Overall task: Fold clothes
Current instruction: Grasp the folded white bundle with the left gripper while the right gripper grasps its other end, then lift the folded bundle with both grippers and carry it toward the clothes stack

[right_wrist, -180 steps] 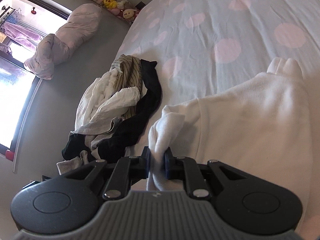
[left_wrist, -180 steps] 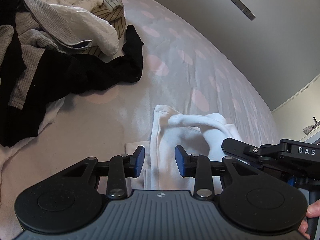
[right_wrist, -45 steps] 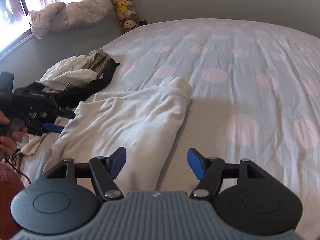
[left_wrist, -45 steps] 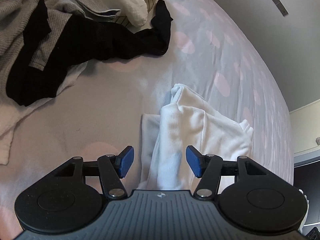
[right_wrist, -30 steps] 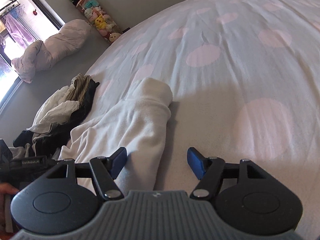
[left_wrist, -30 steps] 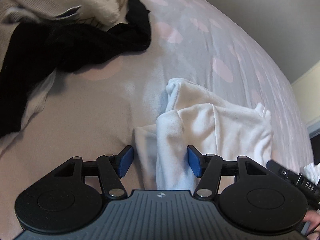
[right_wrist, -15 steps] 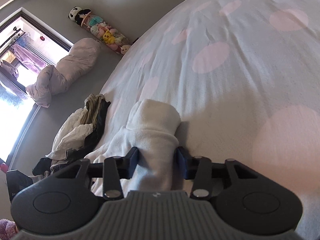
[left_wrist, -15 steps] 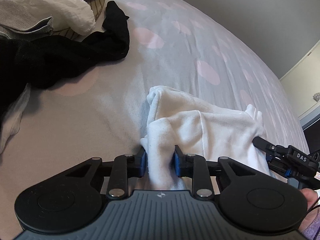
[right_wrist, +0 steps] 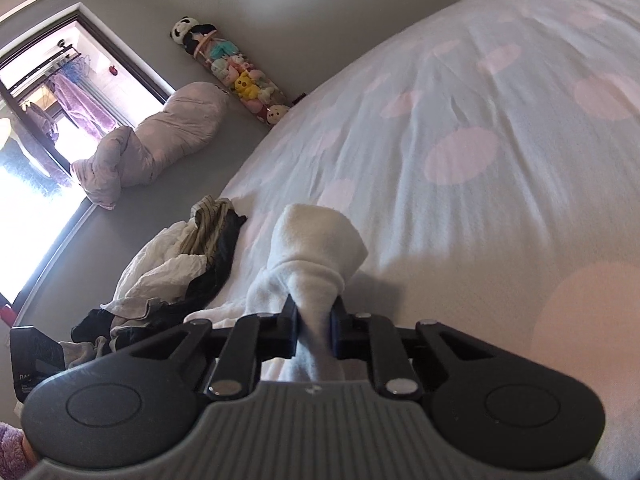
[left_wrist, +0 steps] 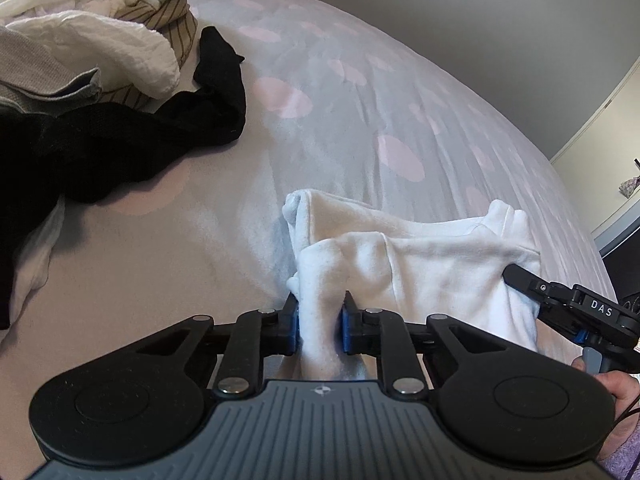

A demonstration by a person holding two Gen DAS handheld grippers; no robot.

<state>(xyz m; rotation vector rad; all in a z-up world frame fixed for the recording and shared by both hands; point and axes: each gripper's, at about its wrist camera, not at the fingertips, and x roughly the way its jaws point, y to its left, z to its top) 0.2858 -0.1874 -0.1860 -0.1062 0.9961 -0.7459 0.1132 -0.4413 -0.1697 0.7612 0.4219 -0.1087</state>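
A white fleece garment (left_wrist: pixel 420 264) lies partly folded on the bed's dotted sheet (left_wrist: pixel 340 128). My left gripper (left_wrist: pixel 320 326) has its blue pads pressed on a bunched edge of that garment, the jaws still closing. In the right wrist view my right gripper (right_wrist: pixel 314 330) pinches another bunched end of the white garment (right_wrist: pixel 316 248), its jaws also still closing. The right gripper's body (left_wrist: pixel 576 308) shows at the far right of the left wrist view, held by a hand (left_wrist: pixel 612 388).
A heap of unfolded clothes (left_wrist: pixel 88 80), white, grey, striped and black, lies at the upper left of the bed (right_wrist: pixel 172 268). A rolled duvet (right_wrist: pixel 156 140) and a column of plush toys (right_wrist: pixel 236 72) are on the floor by the window (right_wrist: pixel 44 120).
Both grippers went from wide open around the white garment to pinching its bunched edges. The right view has tilted, and the garment's end now stands lifted between its pads.
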